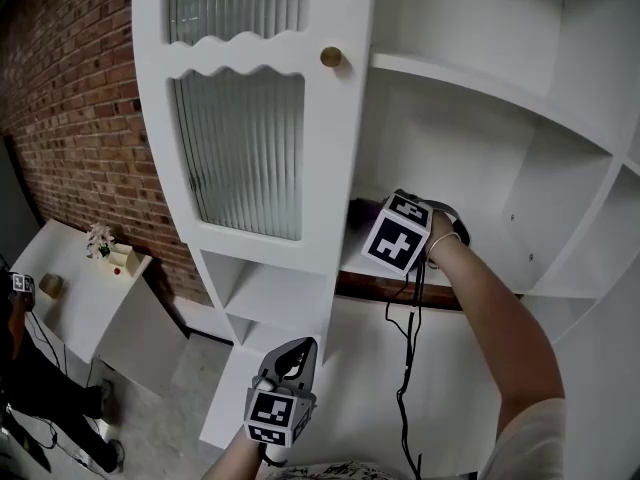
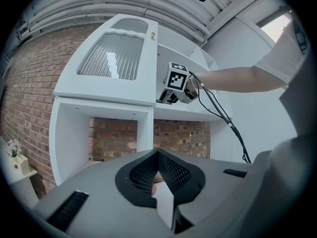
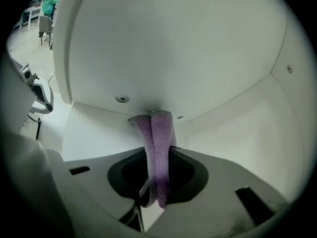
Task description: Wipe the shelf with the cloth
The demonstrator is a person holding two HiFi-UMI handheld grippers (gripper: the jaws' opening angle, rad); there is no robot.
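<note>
My right gripper (image 3: 157, 155) is shut on a purple cloth (image 3: 158, 148). The cloth's folded end presses against a white panel (image 3: 198, 58) inside the cabinet. In the head view that gripper's marker cube (image 1: 400, 238) sits over the middle shelf (image 1: 372, 266), and its jaws reach left behind the open door's edge, so the cloth is hidden there. My left gripper (image 1: 297, 350) hangs low in front of the cabinet, pointing up, jaws shut with nothing in them. The left gripper view shows its jaws (image 2: 158, 155) meeting and the right gripper (image 2: 171, 97) at the shelf above.
The cabinet door (image 1: 240, 118) with ribbed glass and a brass knob (image 1: 331, 57) stands open at the left. A black cable (image 1: 410, 368) dangles from the right gripper. A brick wall (image 1: 70, 98), a small white table (image 1: 90, 288) with flowers and a person's legs (image 1: 40, 388) lie at the left.
</note>
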